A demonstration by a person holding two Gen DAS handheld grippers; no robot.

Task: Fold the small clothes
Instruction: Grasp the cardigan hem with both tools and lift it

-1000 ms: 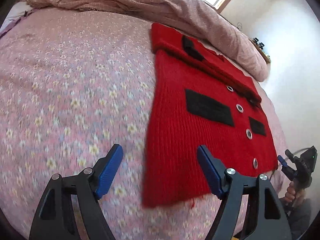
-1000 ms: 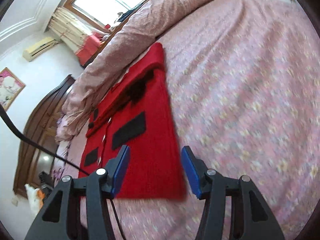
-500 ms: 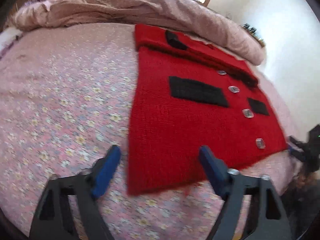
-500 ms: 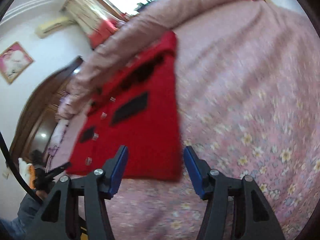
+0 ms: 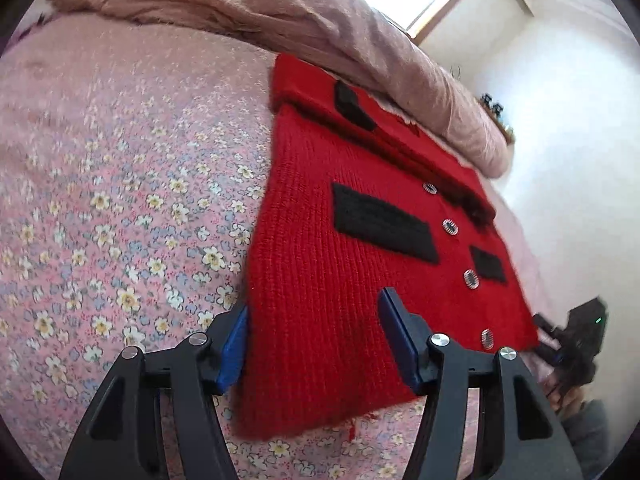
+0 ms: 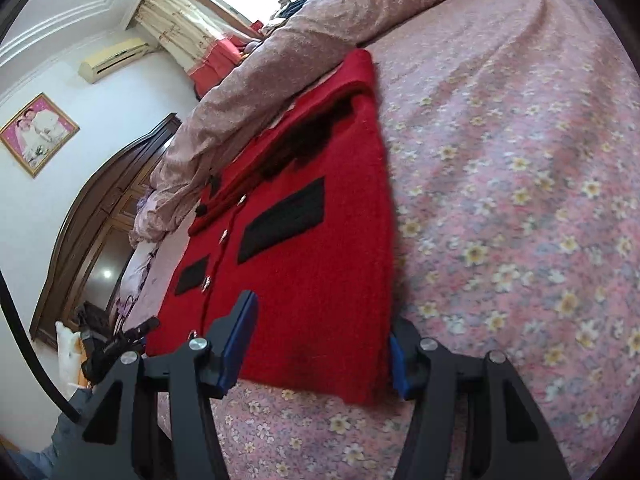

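On the flowered pink bedspread (image 5: 120, 208) the red knit cardigan (image 5: 340, 280) lies flat, buttons up, hem edge toward the grippers and its top edge against the rolled quilt (image 5: 304, 28) at the far side. Left gripper (image 5: 314, 340) straddles one hem corner; its jaws have just been closing, now abt half open, w/ the knit between them but pads not yet pressing on it. Right gripper (image 6: 320, 340) brackets the other hem corner, also abt half open and w/ nothing pinched as far as I can see, though its outer pad sits partly behind the cloth edge, so contact there is hard to call. Main risk: the jaws shut on the top layer only, or scoop bedspread w/ the knit, since both pads ride low on a soft surface; then the lift drags the cover or peels one layer and the fold comes out skewed. Second risk: uneven grab, i.e. one corner caught deep and the other only by its fringe, so the thick knit slips out of the shallower grip mid-lift. Third: the sleeve (image 5: 320, 84) folded across the top could spill out if the hem gets pulled toward the person rather than carried up and over. The buttons (image 5: 471, 279) may also snag or lump the fold line if the halves don't land square.
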